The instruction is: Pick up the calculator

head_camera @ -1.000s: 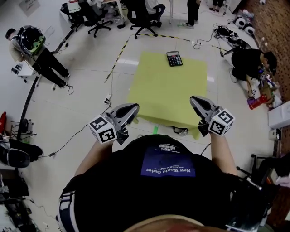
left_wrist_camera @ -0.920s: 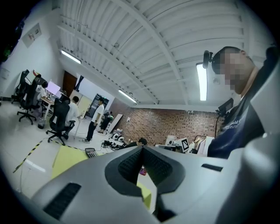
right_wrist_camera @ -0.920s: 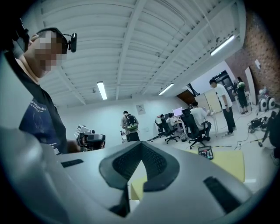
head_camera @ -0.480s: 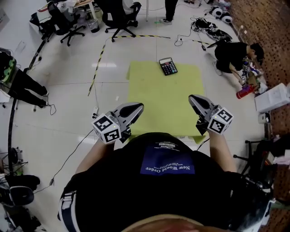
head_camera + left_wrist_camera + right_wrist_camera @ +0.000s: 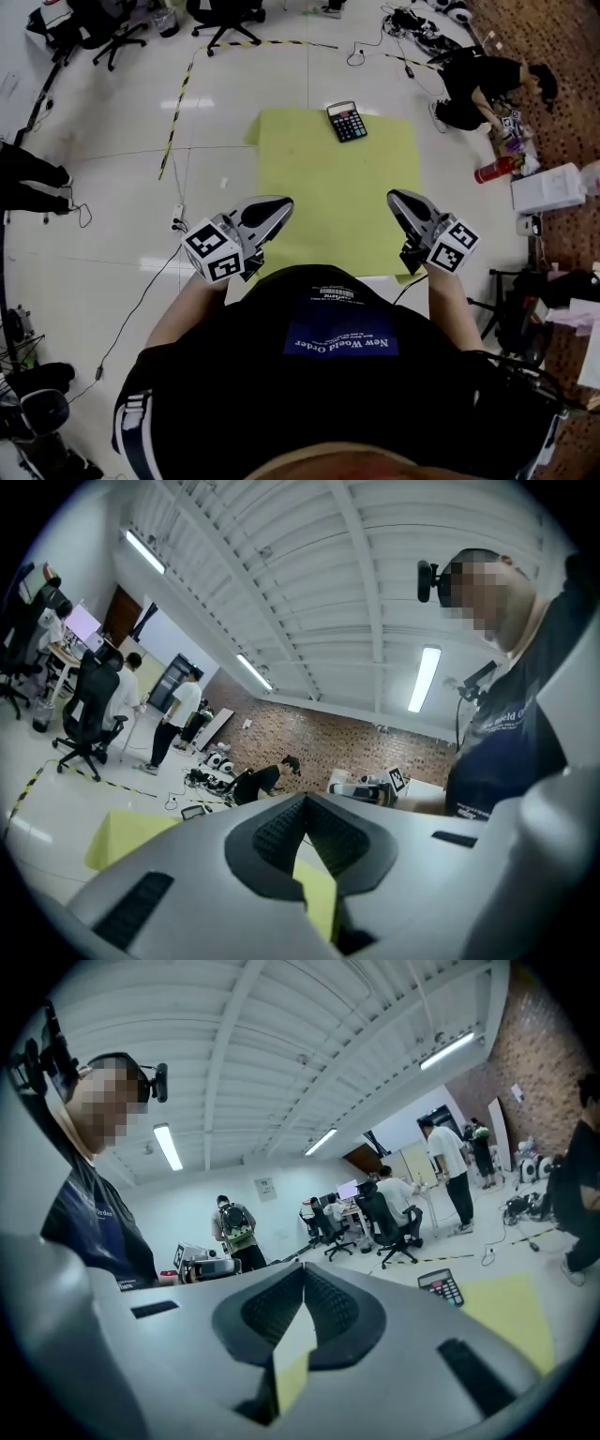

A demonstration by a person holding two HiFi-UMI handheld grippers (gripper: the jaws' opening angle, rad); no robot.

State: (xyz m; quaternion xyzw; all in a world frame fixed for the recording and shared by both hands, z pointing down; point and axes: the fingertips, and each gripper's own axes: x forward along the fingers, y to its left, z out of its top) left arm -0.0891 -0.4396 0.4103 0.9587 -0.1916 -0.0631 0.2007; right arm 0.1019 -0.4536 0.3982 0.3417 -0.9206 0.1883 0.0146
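Calculator (image 5: 347, 121) lies flat, keys up, at the far edge of the yellow sheet (image 5: 328, 197). Left gripper (image 5: 279, 205) and right gripper (image 5: 397, 200) are both closed, tips meeting, with nothing between the jaws. Both are held over the sheet's near edge, well apart from the calculator.

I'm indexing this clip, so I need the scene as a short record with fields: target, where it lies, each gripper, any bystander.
target: calculator, face up
location: far edge of the yellow mat
left gripper: shut, empty, far from the calculator
right gripper: shut, empty, far from the calculator
bystander: person crouching beyond the mat's far right corner
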